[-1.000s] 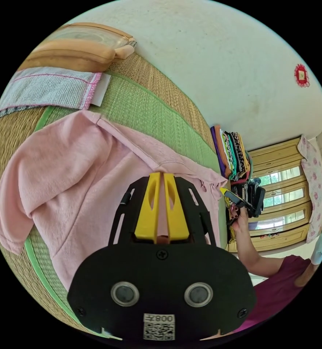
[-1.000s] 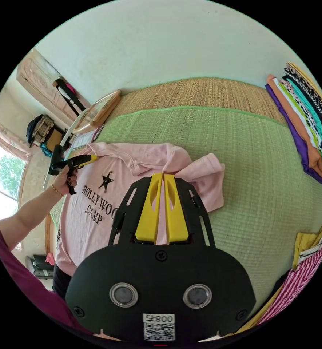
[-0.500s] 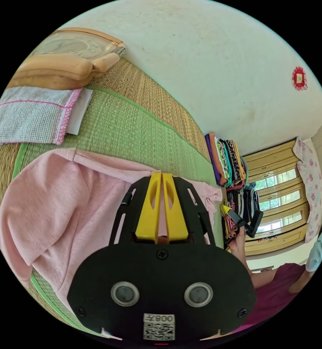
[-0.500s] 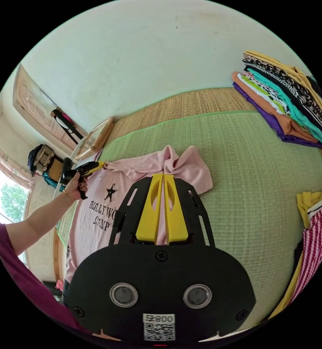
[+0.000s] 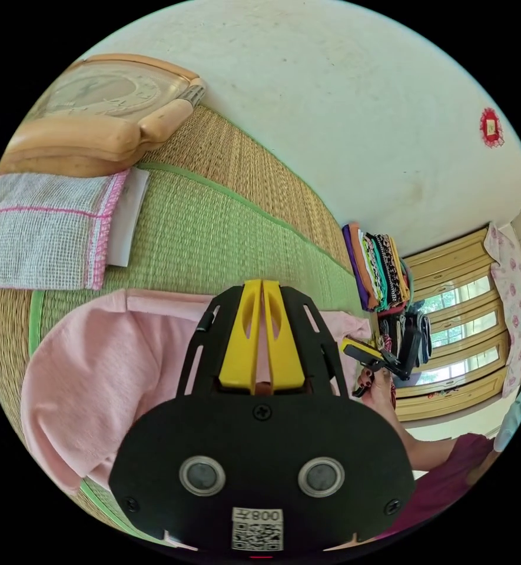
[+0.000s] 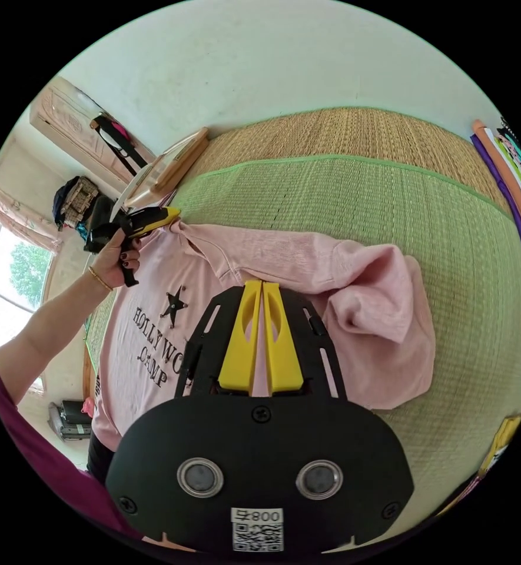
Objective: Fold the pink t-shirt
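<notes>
Two yellow-jawed, black-bodied grippers pinch the top edge of the pink cotton t-shirt (image 6: 295, 265) with dark printed lettering and a star on its front, which lies spread on a green woven straw mat (image 6: 354, 194) with a tan border.

In the right gripper view, the right gripper (image 6: 262, 286) has its jaws pressed nearly together on the shirt near the collar, pink fabric showing in the thin slit between them. Beside it, one short sleeve (image 6: 390, 312) lies rumpled and folded over on the mat. At the far shoulder, the left gripper (image 6: 172, 213) is held in a person's hand (image 6: 116, 259) with dark nails and a thin bracelet, its yellow tip touching the shirt's edge.

In the left gripper view, the left gripper (image 5: 262, 285) shows the same narrow slit, closed on the pink cloth at the shoulder, and the other sleeve (image 5: 95, 376) bulges loosely on the mat below it. Across the shirt, the right gripper (image 5: 360, 352) meets the fabric in the person's other hand (image 5: 381, 385).

A white gauzy cloth with pink stitching (image 5: 42, 226) lies on the mat just beside a tan wooden-framed object (image 5: 101, 118). A stack of folded multicoloured clothes (image 5: 378, 265) sits at the mat's far end, against the pale wall (image 5: 360, 106).
</notes>
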